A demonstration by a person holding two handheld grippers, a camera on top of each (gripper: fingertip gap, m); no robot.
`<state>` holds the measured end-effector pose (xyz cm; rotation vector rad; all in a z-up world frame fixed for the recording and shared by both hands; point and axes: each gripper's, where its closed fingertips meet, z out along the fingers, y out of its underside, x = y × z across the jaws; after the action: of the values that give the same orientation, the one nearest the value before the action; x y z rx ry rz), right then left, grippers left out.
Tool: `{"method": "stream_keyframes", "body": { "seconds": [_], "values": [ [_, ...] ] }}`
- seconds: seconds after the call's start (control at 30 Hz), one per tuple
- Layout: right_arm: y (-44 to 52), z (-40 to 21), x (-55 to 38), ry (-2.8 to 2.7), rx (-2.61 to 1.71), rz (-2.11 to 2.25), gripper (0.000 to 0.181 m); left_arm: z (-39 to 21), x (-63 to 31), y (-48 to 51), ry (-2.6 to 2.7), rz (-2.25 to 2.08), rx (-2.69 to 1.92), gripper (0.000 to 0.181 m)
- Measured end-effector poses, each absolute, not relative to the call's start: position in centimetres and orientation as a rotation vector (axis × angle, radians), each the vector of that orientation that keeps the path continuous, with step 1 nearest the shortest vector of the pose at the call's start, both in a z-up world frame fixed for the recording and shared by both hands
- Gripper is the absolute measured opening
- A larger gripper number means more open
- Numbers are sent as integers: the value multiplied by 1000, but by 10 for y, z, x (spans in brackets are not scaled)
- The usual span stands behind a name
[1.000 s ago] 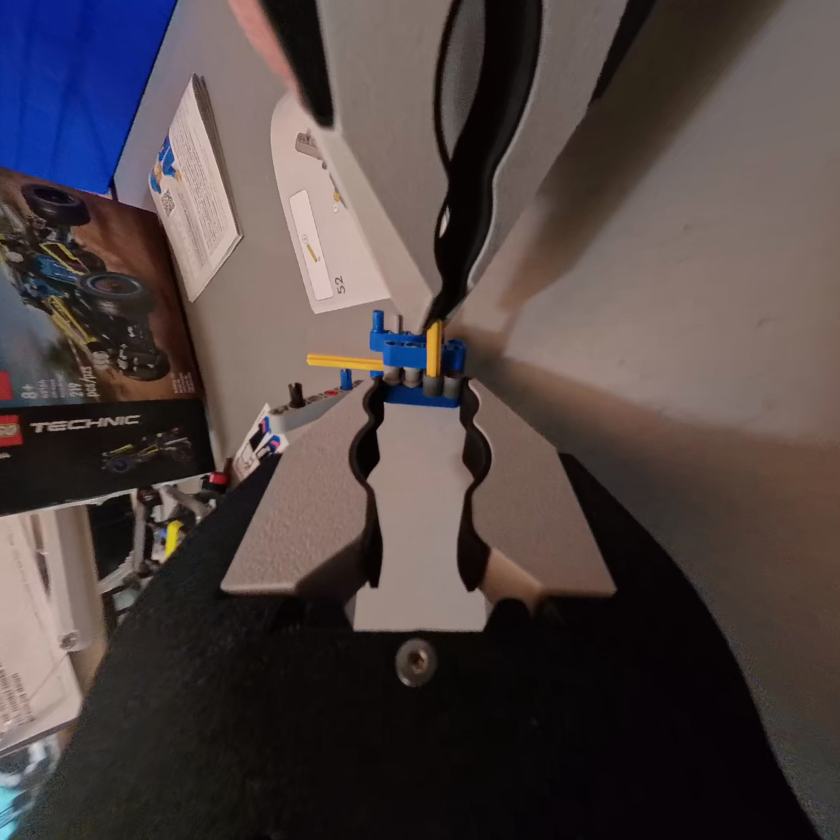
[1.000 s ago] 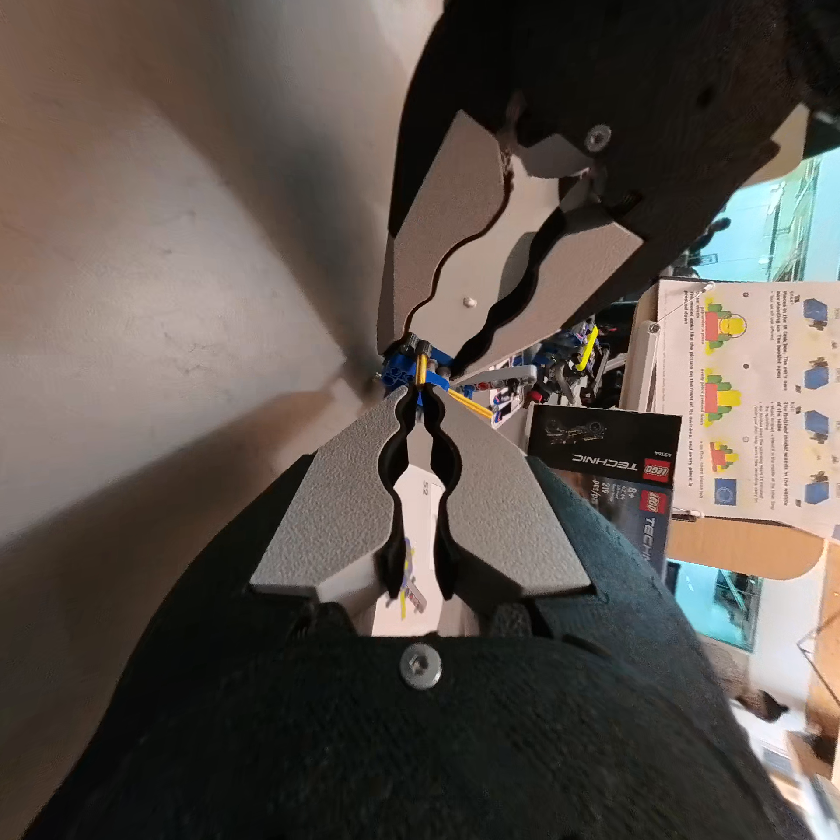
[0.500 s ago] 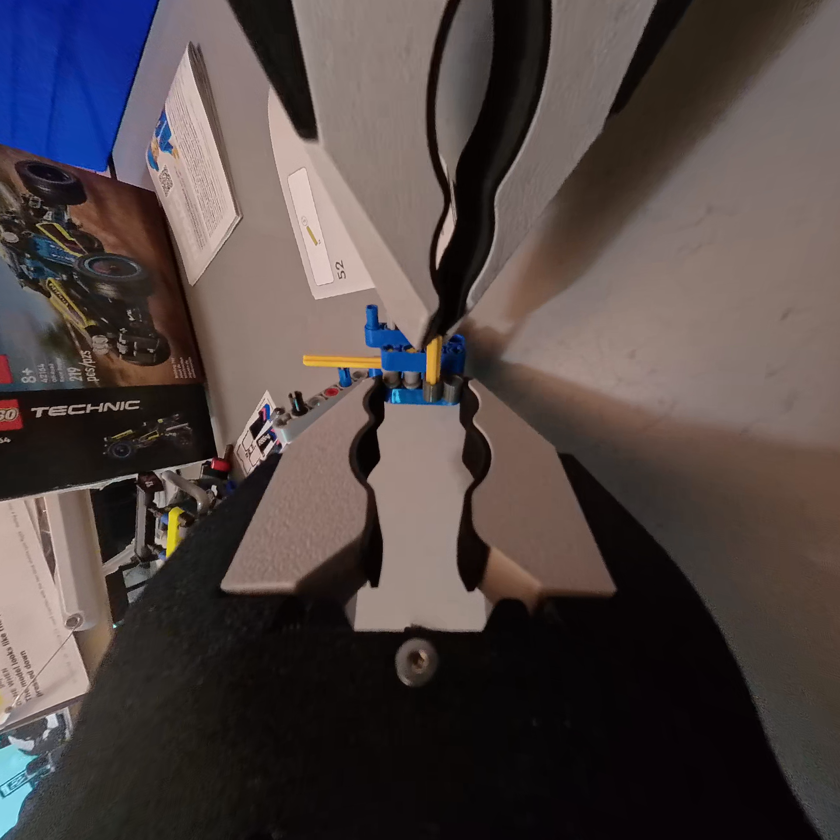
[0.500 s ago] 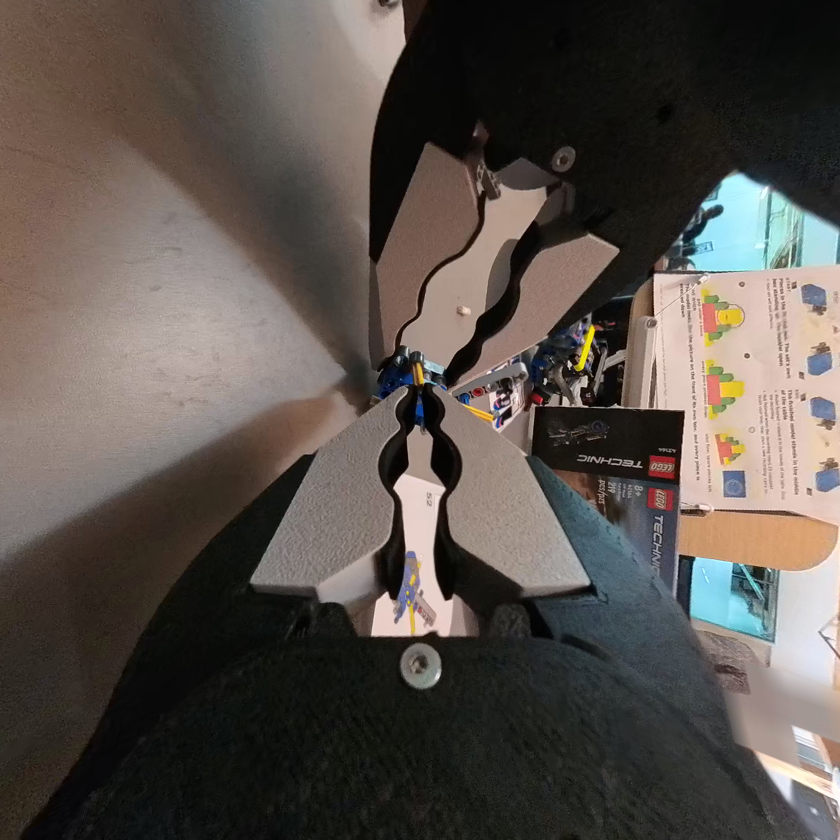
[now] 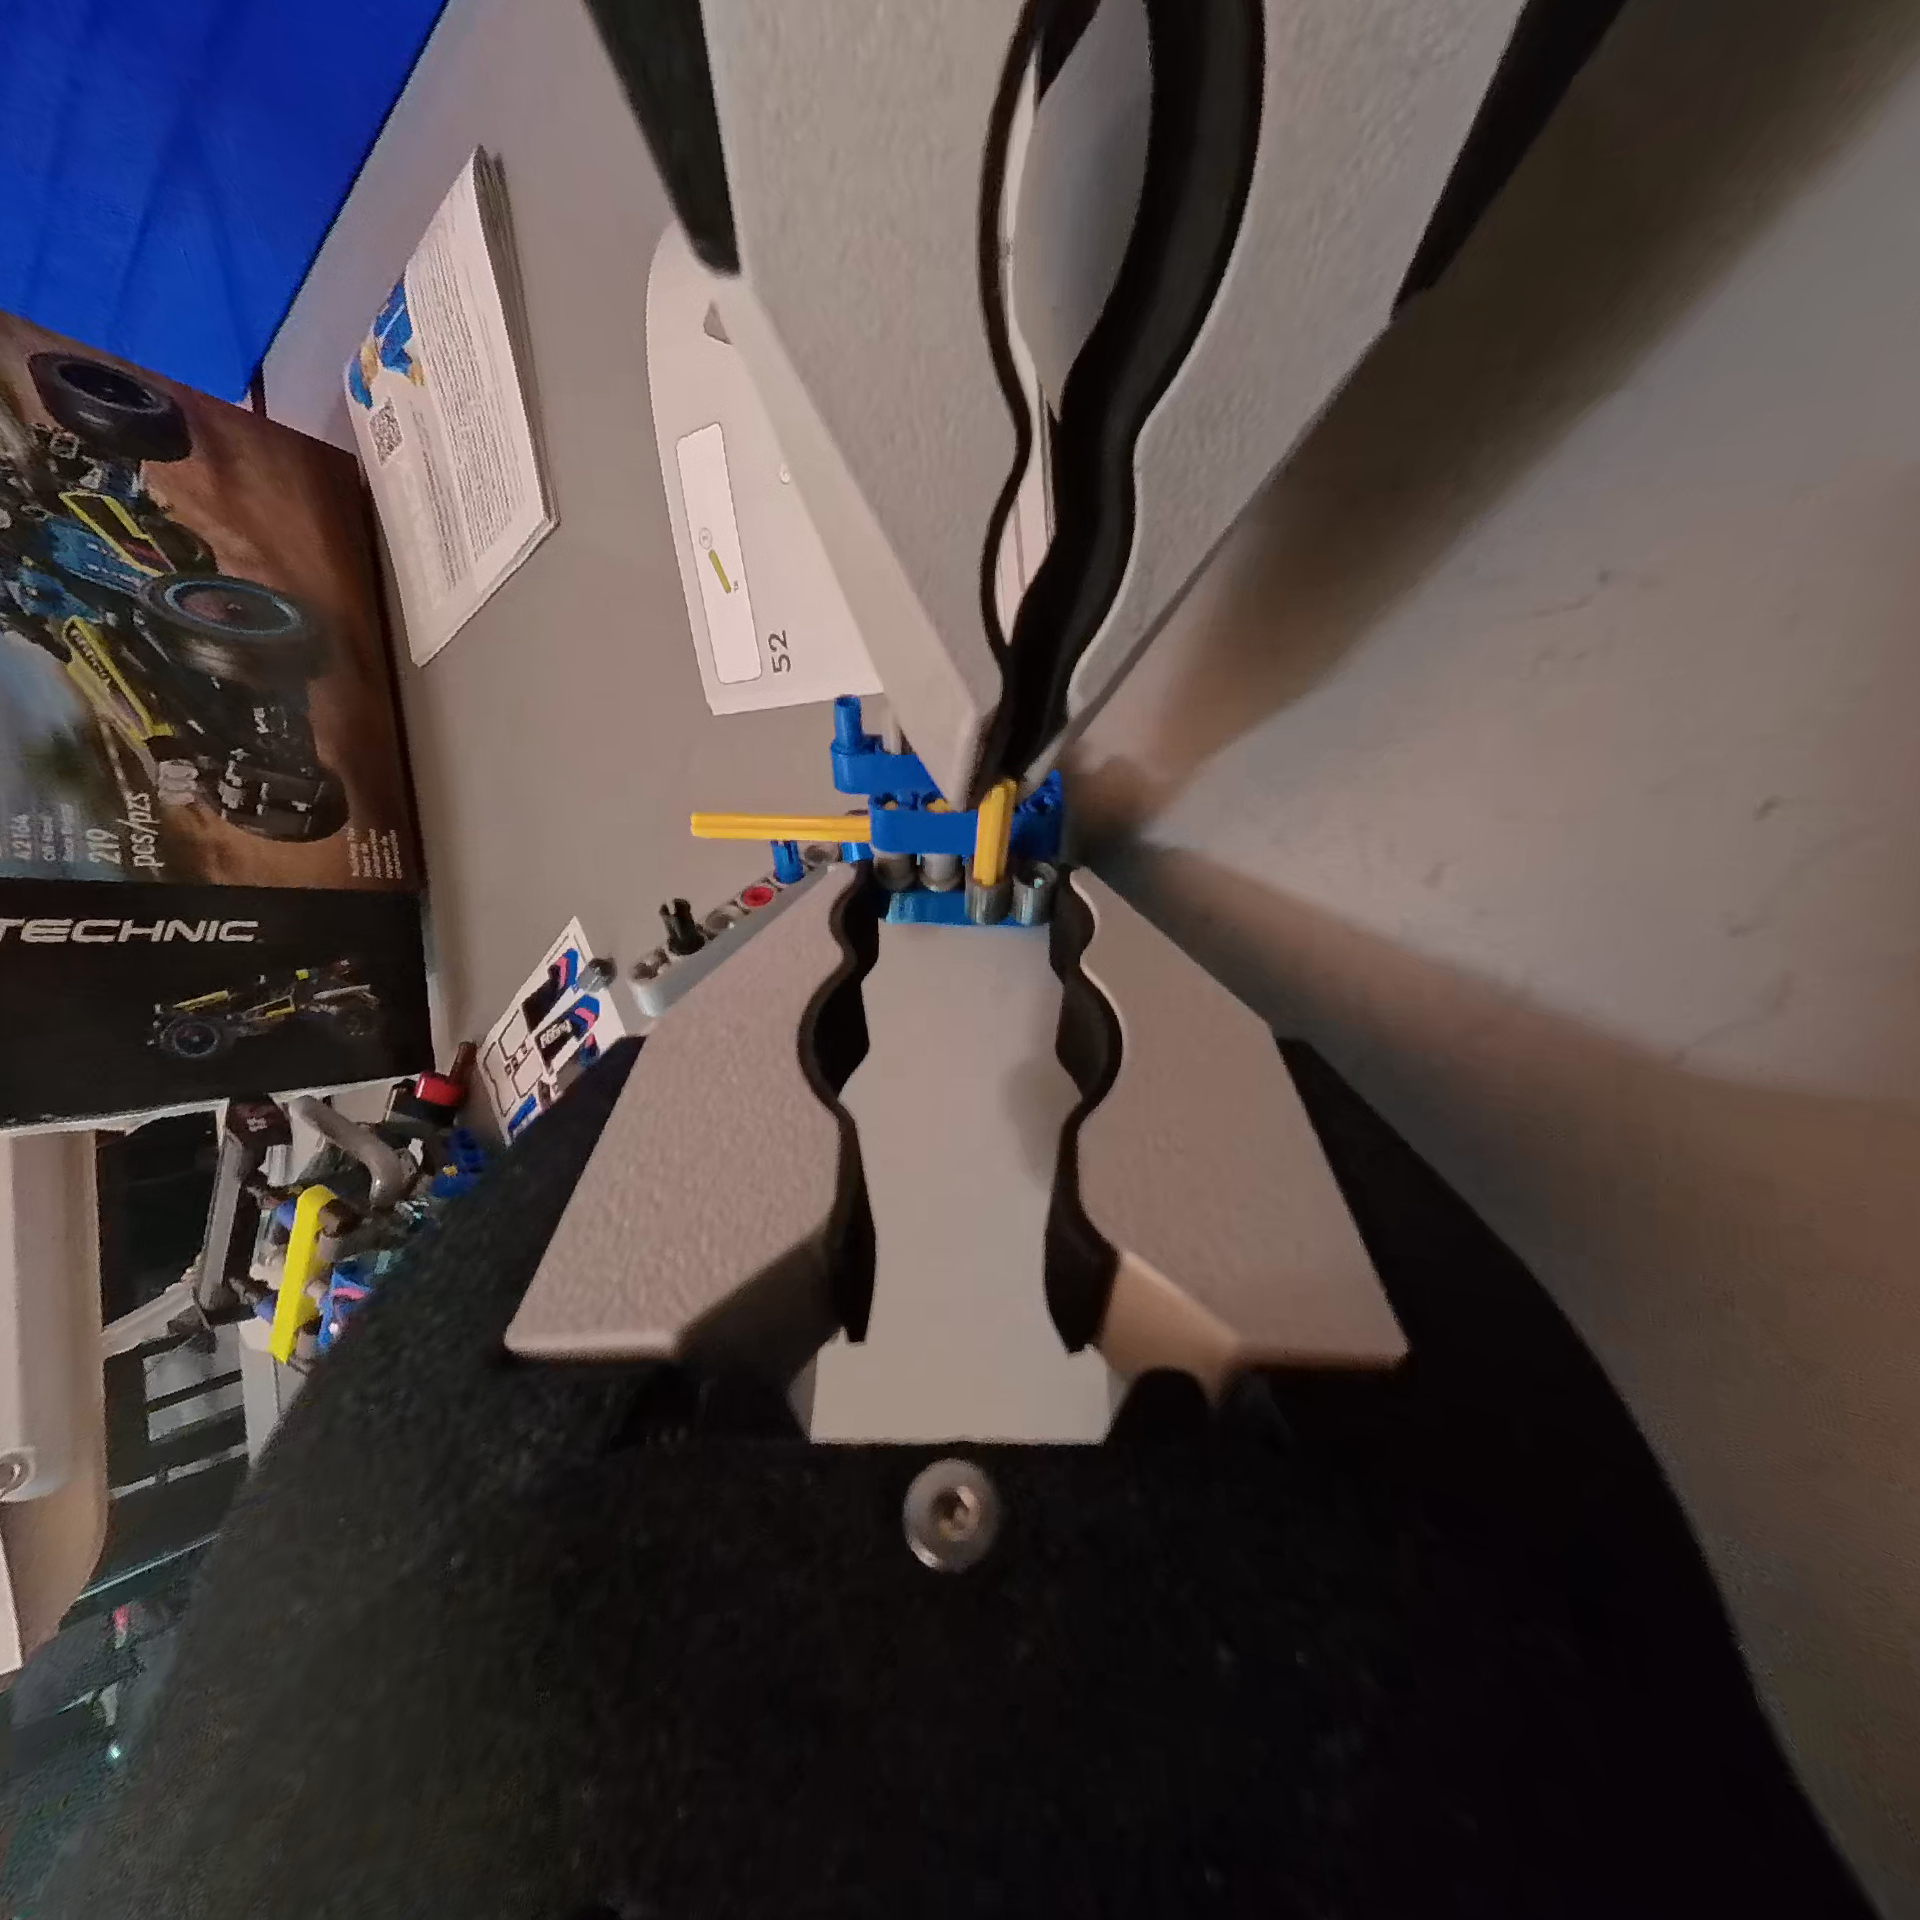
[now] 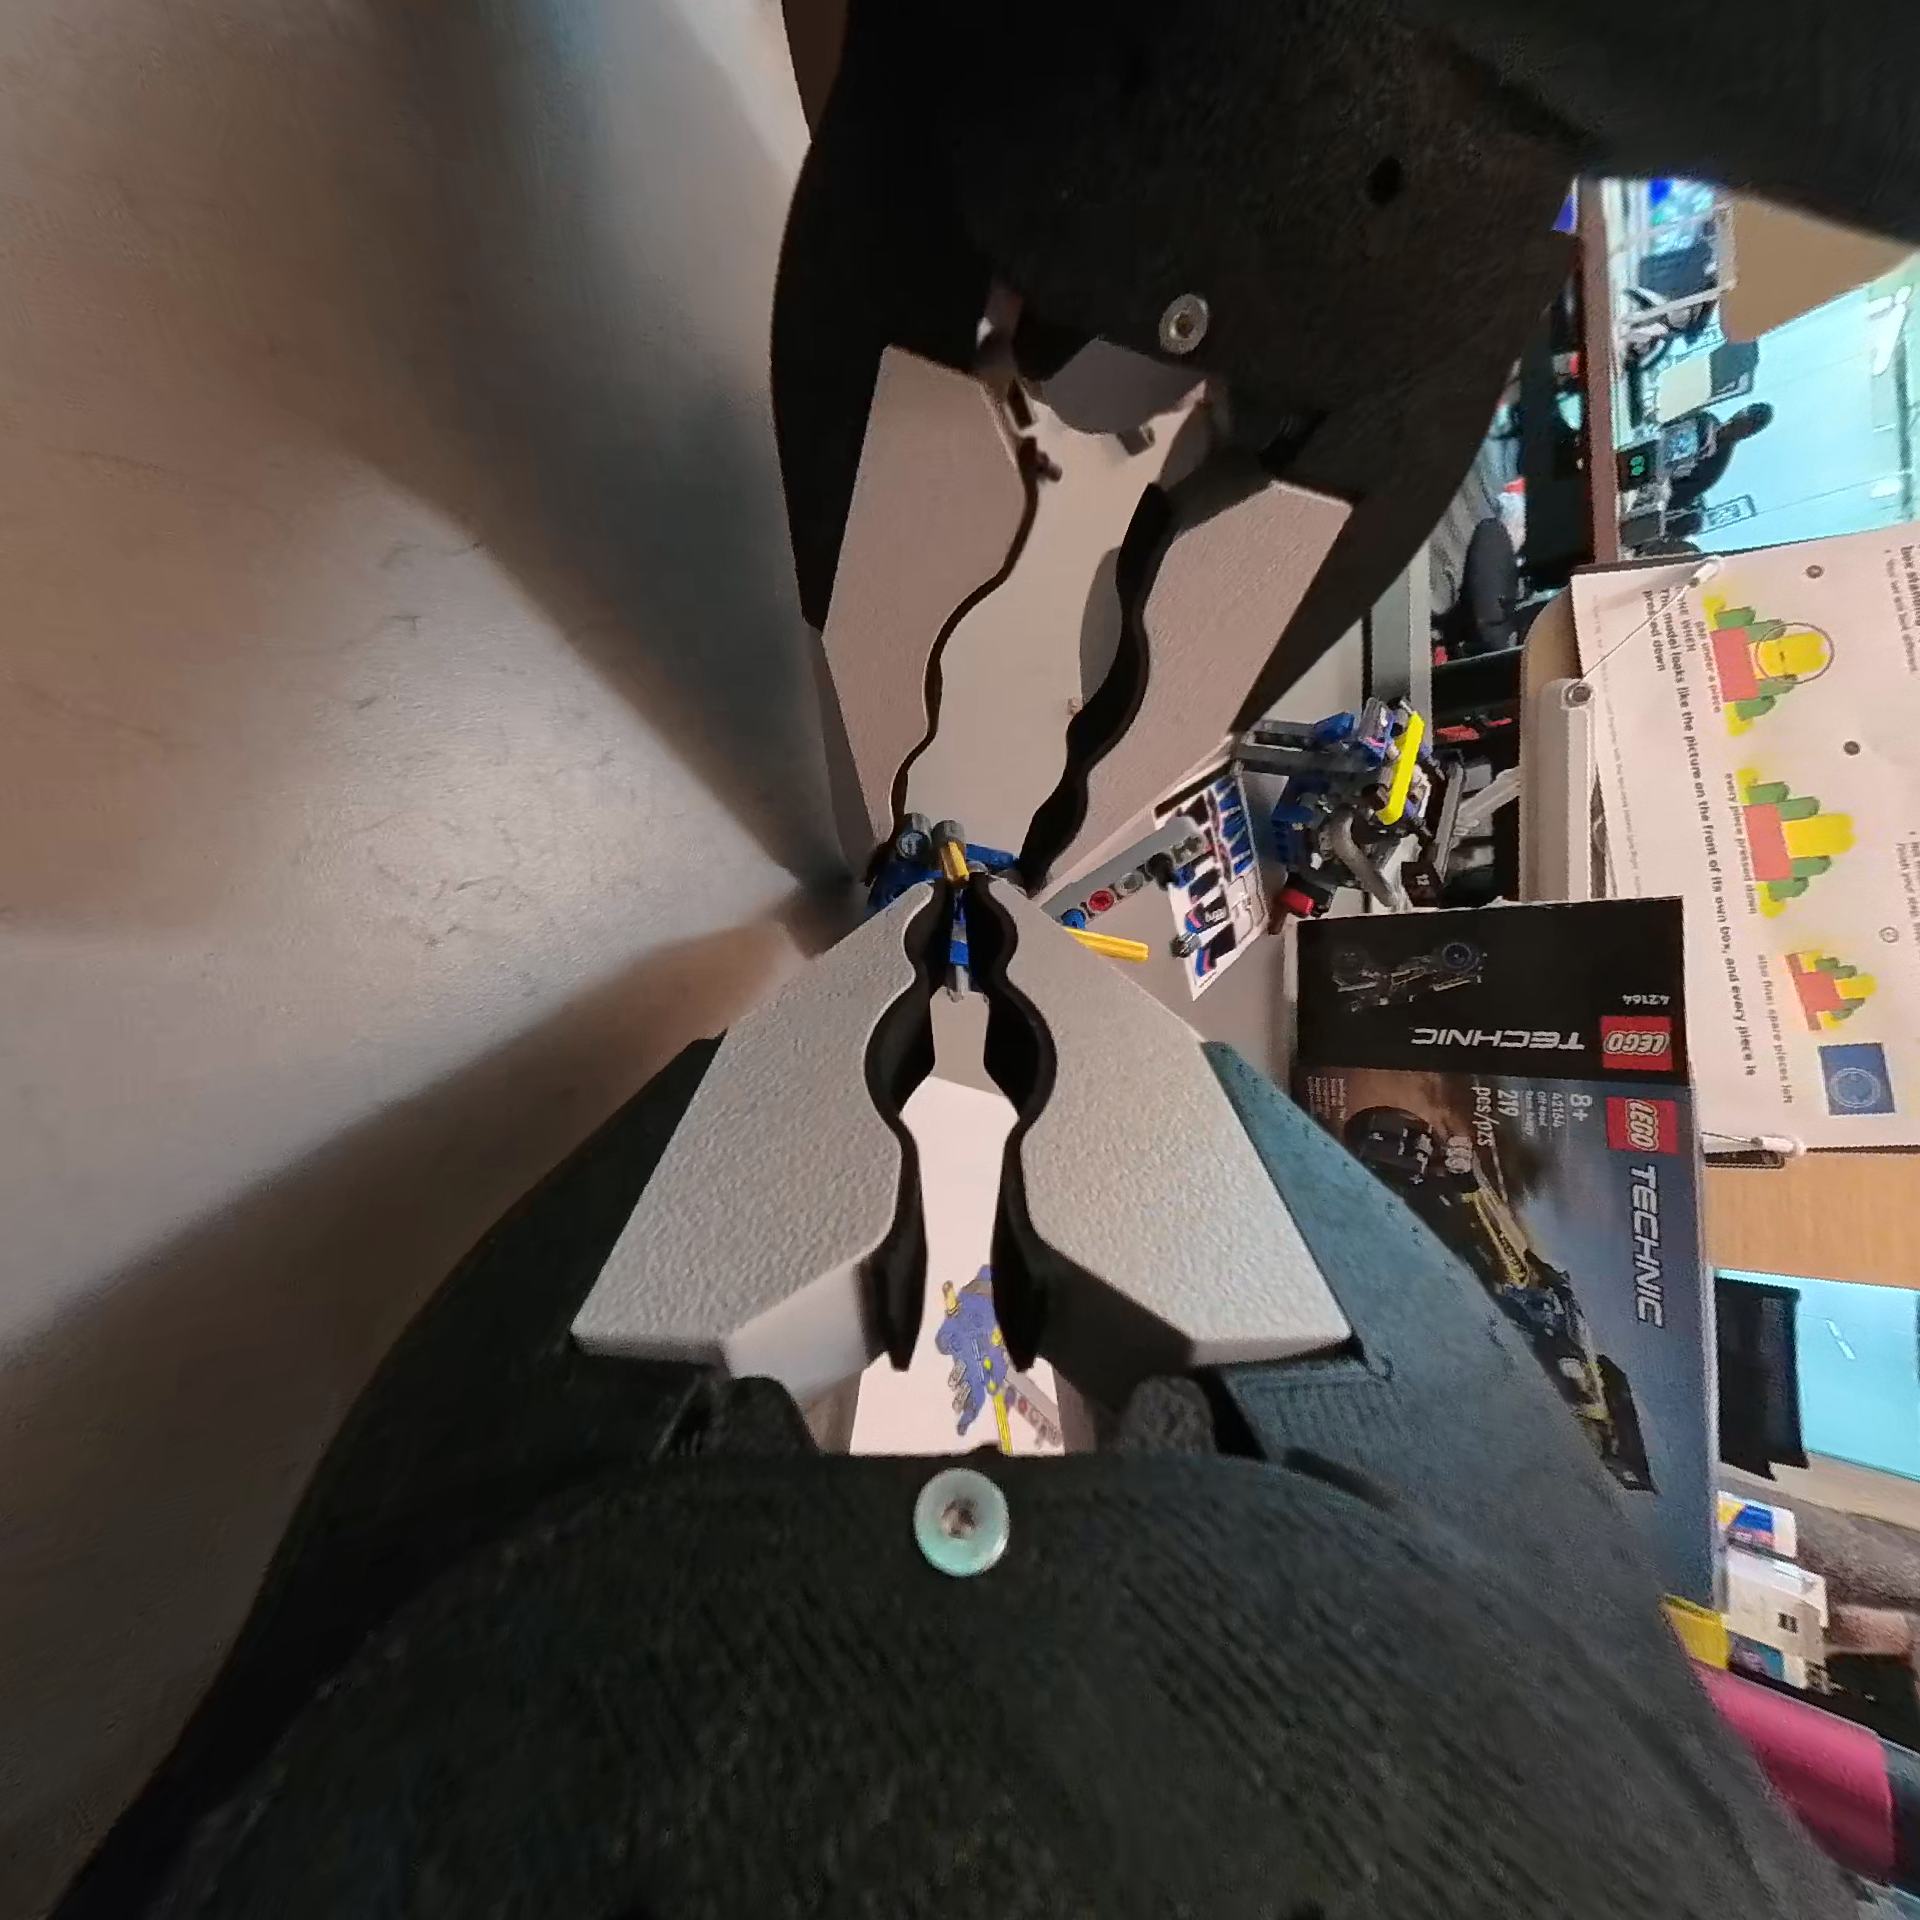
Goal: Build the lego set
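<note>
I work over a grey table with the set's box and a booklet on it. Only my right view shows the office behind and a half-built model. My left gripper clamps the blue assembly, its yellow axle sticking sideways; my right gripper pinches another upright yellow axle in it.

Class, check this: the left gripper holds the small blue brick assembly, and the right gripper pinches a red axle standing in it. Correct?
Not quite: the axle is yellow, not red, as the left wrist view shows. The left gripper does hold the small blue brick assembly, and the right gripper pinches that axle.
</note>
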<state>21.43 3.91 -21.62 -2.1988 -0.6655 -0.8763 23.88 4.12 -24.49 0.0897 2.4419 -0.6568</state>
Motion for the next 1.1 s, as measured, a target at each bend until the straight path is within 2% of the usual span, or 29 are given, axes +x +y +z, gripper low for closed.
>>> {"method": "stream_keyframes", "body": {
  "seconds": [0.4, 0.67, 0.9, 1.1],
  "values": [
    [36, -218, 213, -651, -2271, -843, 3, -245, 238, 39, 2422, -601, 114, 30],
    [38, -216, 216, -393, -2254, -641, 1, -245, 240, 39, 2391, -560, 134, 30],
    [39, -217, 215, -404, -2206, -643, 1, -247, 238, 38, 2436, -668, 87, 30],
    [41, -217, 214, -592, -2228, -862, 1, -247, 238, 38, 2447, -688, 69, 30]
  ]
}}
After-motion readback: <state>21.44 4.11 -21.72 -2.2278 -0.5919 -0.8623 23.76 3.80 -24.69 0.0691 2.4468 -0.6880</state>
